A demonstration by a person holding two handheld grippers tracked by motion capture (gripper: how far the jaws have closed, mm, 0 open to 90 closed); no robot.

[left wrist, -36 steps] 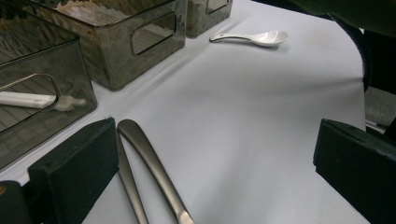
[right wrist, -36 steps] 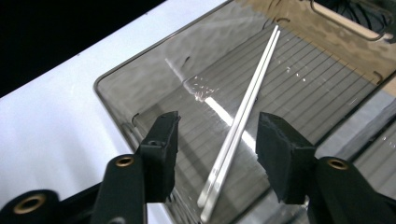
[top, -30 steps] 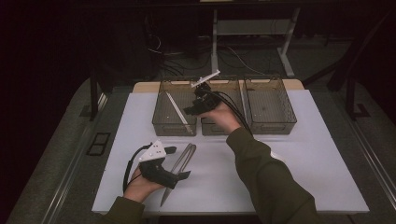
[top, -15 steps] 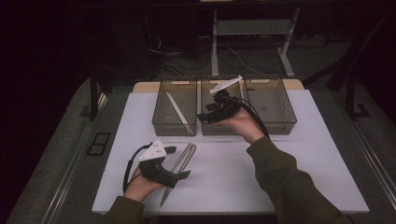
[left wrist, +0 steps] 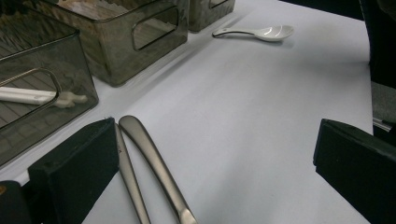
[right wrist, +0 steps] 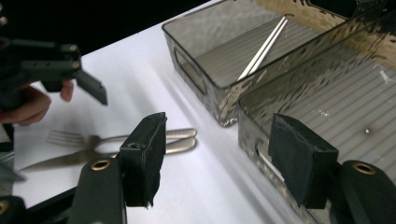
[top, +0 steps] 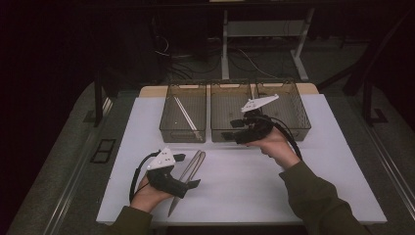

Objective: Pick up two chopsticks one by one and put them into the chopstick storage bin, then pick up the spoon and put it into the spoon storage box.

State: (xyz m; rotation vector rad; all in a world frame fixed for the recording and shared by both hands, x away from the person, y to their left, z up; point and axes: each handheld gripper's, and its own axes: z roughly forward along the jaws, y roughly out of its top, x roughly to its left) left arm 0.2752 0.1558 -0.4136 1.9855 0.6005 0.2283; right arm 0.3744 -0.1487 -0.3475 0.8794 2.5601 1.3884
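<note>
My left gripper (top: 182,170), jaws spread and empty, rests beside the fork (right wrist: 88,139) and knife (right wrist: 70,159), so picking one up comes next. Beyond the cutlery, my right gripper (top: 230,131), jaws just widened, holds nothing before the middle bin (top: 230,88). Bare table (top: 342,161) leaves room.

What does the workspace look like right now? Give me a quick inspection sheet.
Surface: white table top, no spills seen.
Job's things: fork and knife side by side by the left claw; white chopsticks in the left bin.
Clutter: white spoon lying loose on the top.
Grippers: left claw open beside the cutlery handles; right claw open, holding nothing, at the middle bin.
Cables: one trails from each claw; more on the floor behind.
Surroundings: dark; stand legs behind.
</note>
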